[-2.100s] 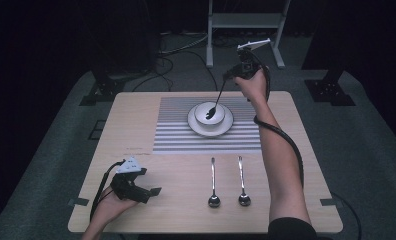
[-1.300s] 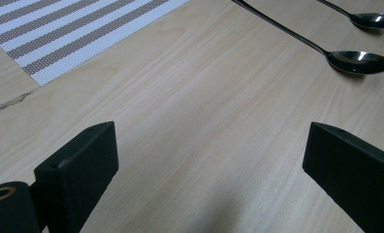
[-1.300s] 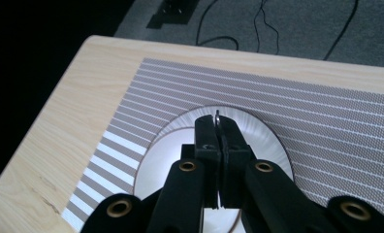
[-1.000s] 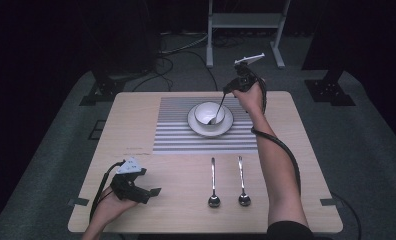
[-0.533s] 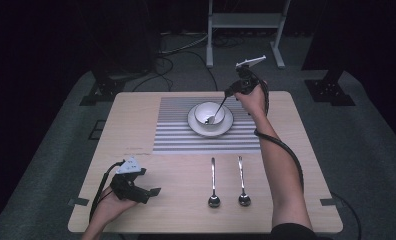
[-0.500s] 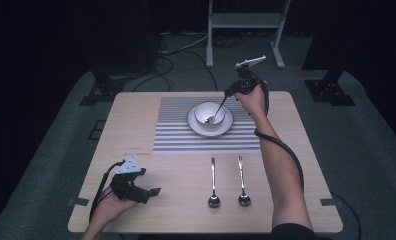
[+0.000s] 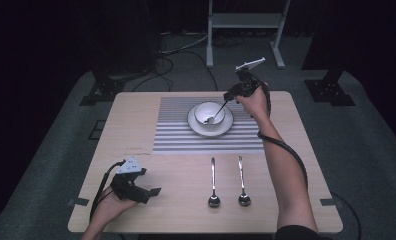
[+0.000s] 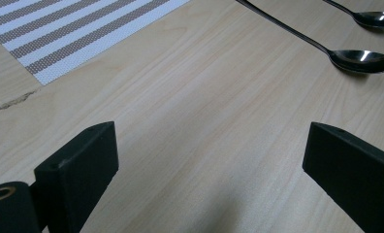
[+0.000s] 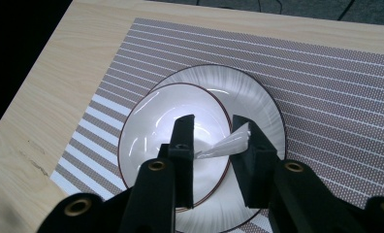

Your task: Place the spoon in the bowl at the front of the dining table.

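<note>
A white bowl (image 7: 209, 112) sits on a white plate (image 7: 196, 127) at the far middle of the striped placemat (image 7: 176, 135). My right gripper (image 7: 231, 95) hovers just behind and right of the bowl, shut on the handle of a metal spoon (image 7: 217, 114) that slants down with its tip inside the bowl. In the right gripper view the shiny handle (image 9: 226, 143) crosses between the jaws of the right gripper (image 9: 213, 120) above the bowl (image 9: 146, 121). My left gripper (image 7: 153, 191) rests open on the near left of the table, nothing between its fingers (image 8: 83, 155).
Two more spoons (image 7: 213, 182) (image 7: 242, 180) lie side by side on the bare wood near the front, bowls toward me; the left gripper view shows the nearer spoon (image 8: 360, 60) to its right. A metal stand (image 7: 241, 22) and cables lie beyond the table.
The right gripper has shifted slightly right and back while lowering the spoon, whose tip now lies in the bowl. The left gripper has stayed still.
</note>
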Tool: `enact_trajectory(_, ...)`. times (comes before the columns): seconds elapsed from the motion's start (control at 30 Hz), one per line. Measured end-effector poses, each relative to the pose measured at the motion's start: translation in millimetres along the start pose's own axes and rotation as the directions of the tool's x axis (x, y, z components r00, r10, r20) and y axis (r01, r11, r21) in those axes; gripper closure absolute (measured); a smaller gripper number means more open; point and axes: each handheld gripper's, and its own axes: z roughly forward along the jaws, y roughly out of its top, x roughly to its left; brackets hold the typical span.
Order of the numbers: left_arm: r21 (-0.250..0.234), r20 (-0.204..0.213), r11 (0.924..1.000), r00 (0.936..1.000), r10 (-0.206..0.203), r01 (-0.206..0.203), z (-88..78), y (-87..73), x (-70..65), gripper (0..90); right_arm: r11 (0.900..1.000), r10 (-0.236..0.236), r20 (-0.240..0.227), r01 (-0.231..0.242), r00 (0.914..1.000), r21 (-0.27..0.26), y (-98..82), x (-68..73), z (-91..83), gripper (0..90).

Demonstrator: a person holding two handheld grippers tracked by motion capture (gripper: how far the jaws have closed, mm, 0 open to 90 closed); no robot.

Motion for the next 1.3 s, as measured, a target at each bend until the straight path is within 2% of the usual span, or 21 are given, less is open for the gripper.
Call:
enact_trajectory(0.13, 0.003, 0.001, 1.0, 1.0, 0.0, 0.0, 0.7, -0.1, -0.1, 4.6, 1.0, 0.006, 0.0, -0.006, 1.0, 0.006, -2.6, -3.6, 0.7, 65.7)
enact_trajectory(0.17, 0.004, 0.0, 1.0, 1.0, 0.001, -0.001, 1.0, 0.0, 0.0, 4.6, 1.0, -0.008, 0.011, 0.008, 0.9999, 0.009, -4.2, -4.8, 0.3, 65.4)
enact_trajectory(0.83, 0.007, -0.006, 1.0, 1.0, 0.002, -0.002, 1.8, 0.9, -0.2, 4.6, 0.998, -0.039, 0.022, 0.038, 0.999, 0.047, -14.3, -9.8, 1.4, 57.0)
enact_trajectory(1.03, 0.011, -0.012, 0.9999, 0.9999, 0.012, -0.012, 2.8, 1.0, -1.2, 4.6, 0.998, -0.033, 0.006, 0.033, 0.9994, 0.061, -22.6, -16.6, 1.3, 52.3)
enact_trajectory(1.17, 0.01, -0.012, 0.9999, 0.9999, 0.008, -0.008, 2.7, 0.7, -0.6, 4.7, 0.997, -0.025, -0.027, 0.027, 0.9993, 0.073, -27.1, -20.1, 1.5, 48.8)
enact_trajectory(1.3, 0.012, -0.013, 0.9999, 0.9999, 0.009, -0.009, 2.4, 0.3, -0.2, 4.6, 0.995, -0.028, -0.059, 0.034, 0.9979, 0.098, -39.6, -24.3, 0.8, 43.7)
